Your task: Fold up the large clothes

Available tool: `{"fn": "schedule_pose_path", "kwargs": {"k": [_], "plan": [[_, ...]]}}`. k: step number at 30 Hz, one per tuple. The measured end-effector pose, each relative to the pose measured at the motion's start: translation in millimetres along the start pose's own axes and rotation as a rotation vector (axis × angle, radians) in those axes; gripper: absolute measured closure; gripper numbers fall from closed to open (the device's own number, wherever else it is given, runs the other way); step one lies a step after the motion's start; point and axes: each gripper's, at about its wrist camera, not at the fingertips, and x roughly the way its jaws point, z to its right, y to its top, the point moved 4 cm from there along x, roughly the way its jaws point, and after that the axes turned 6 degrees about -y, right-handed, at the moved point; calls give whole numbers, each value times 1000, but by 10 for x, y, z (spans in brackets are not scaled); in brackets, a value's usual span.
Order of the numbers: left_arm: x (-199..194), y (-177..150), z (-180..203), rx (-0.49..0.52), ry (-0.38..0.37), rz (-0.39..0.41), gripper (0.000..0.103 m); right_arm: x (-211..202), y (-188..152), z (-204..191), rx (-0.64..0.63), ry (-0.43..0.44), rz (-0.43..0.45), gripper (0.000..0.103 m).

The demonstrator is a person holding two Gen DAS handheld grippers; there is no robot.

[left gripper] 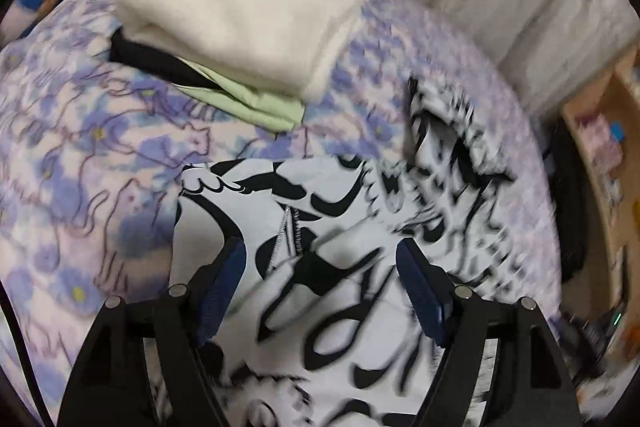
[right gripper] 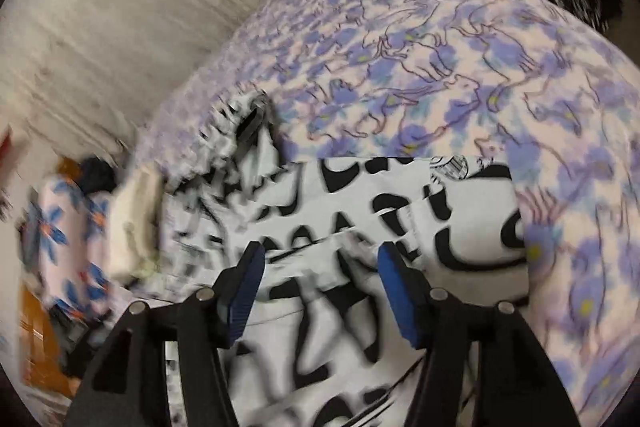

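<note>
Here, one black-and-white garment under two grippers, left and right, jaws wide, empty.

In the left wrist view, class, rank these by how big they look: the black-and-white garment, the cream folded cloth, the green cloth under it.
1. Black-and-white garment, largest, though it lies nearest the camera, which flatters it.
2. Cream folded cloth.
3. Green cloth, mostly hidden beneath the cream one, so only its visible part counts.
</note>
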Motion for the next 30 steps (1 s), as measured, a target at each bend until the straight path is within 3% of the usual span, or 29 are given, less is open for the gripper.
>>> {"fn": "schedule_pose_path", "kwargs": {"k": [6,14,17,18,19,20,21,23,25,30], "plan": [[407,-112,-12,198,-3,-120,28,529,-65,163,-142,-22,-130,44],[652,-250,-15,382,0,-196,28,691,-152,286,-175,159,-209,44],[707,-244,16,399,22,-190,28,689,-193,260,-207,162,-207,44],[711,-243,35,406,35,-183,31,681,-227,211,-249,124,-195,46],[704,-265,94,434,45,-167,49,677,-255,167,-282,84,-184,49],[695,-294,162,461,38,-161,74,671,-305,106,-328,32,-175,65],[691,-319,215,478,64,-152,76,663,-367,39,-373,-23,-169,76],[615,-403,356,542,171,-93,88,602,-426,-30,-413,-96,-128,82],[528,-422,438,567,228,-56,93,468,-419,-64,-406,-153,-67,89],[116,-104,489,452,227,98,97,37,-81,-54,-251,-134,110,91]]}}
